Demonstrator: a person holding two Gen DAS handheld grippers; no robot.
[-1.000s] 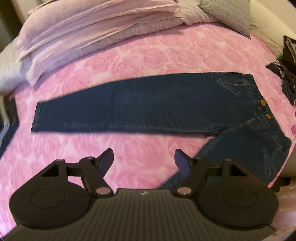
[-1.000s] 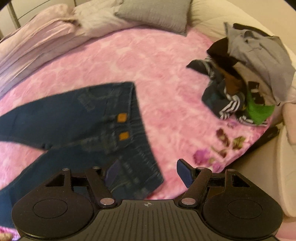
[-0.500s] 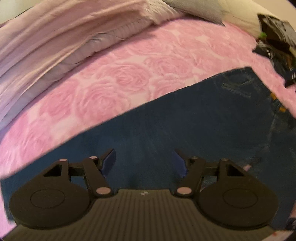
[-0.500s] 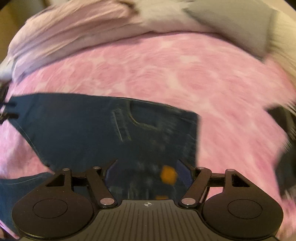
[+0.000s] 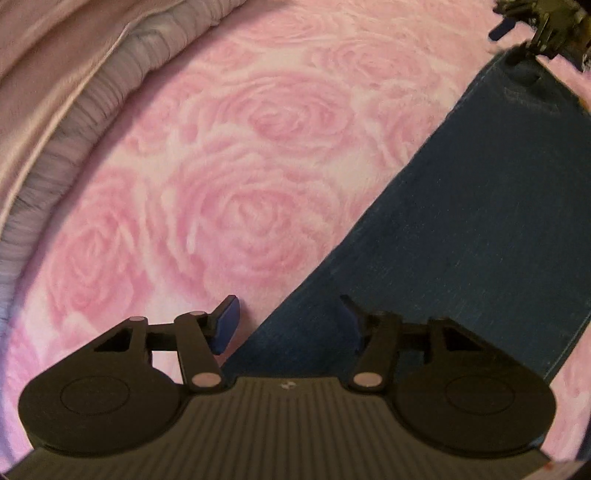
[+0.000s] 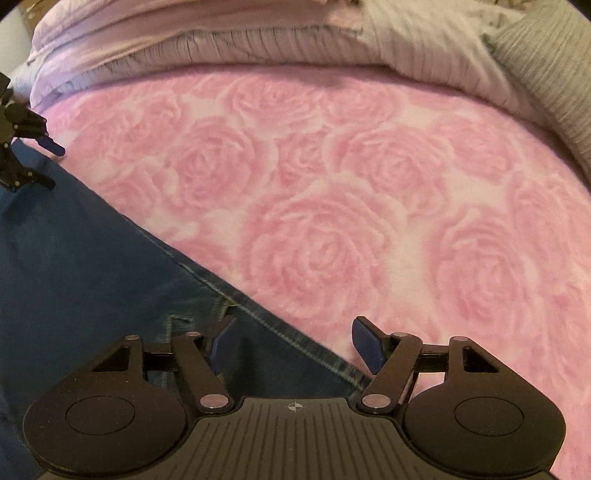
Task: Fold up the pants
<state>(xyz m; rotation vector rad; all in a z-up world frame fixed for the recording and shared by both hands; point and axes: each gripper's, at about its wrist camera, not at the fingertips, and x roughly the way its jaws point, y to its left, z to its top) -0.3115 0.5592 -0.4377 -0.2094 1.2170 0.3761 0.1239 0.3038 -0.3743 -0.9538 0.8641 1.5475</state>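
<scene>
Jeans (image 5: 480,221) lie flat on rose-print pink blanket (image 5: 240,166), long axis running between both claws. Far edge sits betw. fingers of each: L gripper (image 5: 287,325) at leg, R gripper (image 6: 293,341) near waistband seam. Both spread wide, holding nothing; contact w/ denim unclear.

A pink fleece blanket with a rose pattern (image 6: 332,206) is spread across the bed. Along its far edge, a pale lilac pleated bedcover (image 6: 177,33) is bunched in folds. A grey ribbed pillow (image 6: 546,55) is seen at the right end, lying against the bedcover.
</scene>
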